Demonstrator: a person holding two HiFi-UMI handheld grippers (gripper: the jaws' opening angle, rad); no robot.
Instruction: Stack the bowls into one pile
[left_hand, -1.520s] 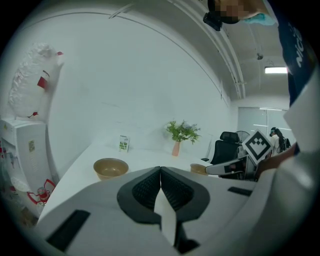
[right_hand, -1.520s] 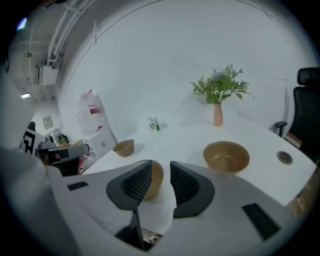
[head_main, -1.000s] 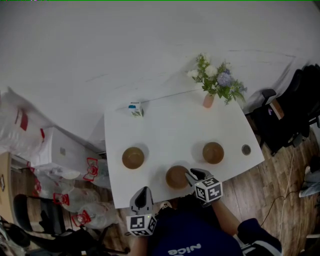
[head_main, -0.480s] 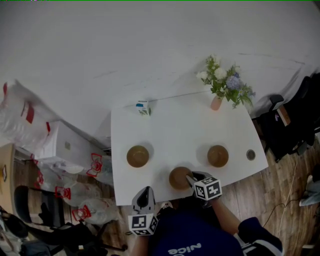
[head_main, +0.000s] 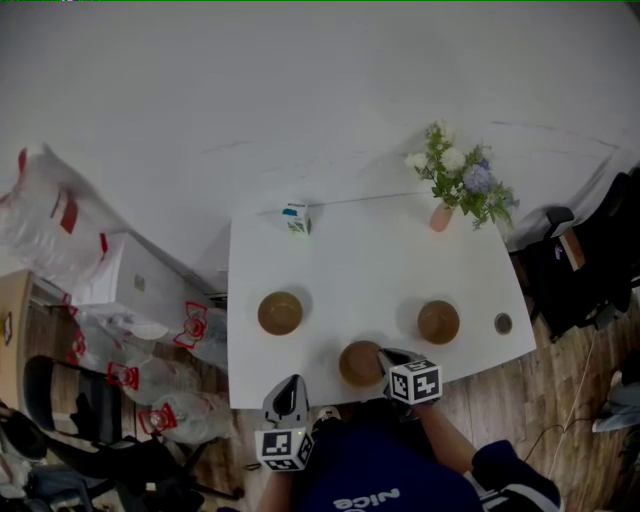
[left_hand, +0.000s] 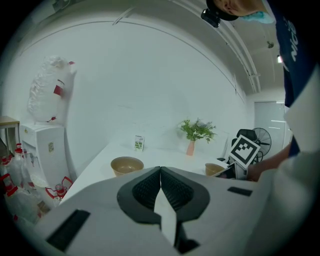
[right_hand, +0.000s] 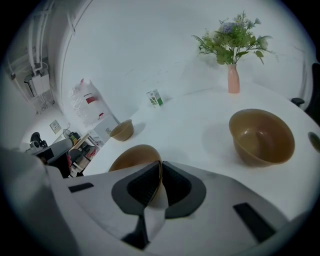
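Left gripper (head_main: 287, 386) hung closed and empty, short of the table (head_main: 370, 250) edge, likely waiting its turn. Left bowl (head_main: 280, 313) stood alone, well apart. Right gripper (head_main: 384, 358), jaws just closing, pinched the near rim of the middle bowl (head_main: 358, 363), a wall grip suited to lifting. Right bowl (head_main: 438, 322) stood near, probably the pile's base.

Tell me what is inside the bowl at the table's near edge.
The bowl looks empty apart from one pad of the right gripper, whose jaws have just been closing on its rim; the gripper hides the bowl's right side.
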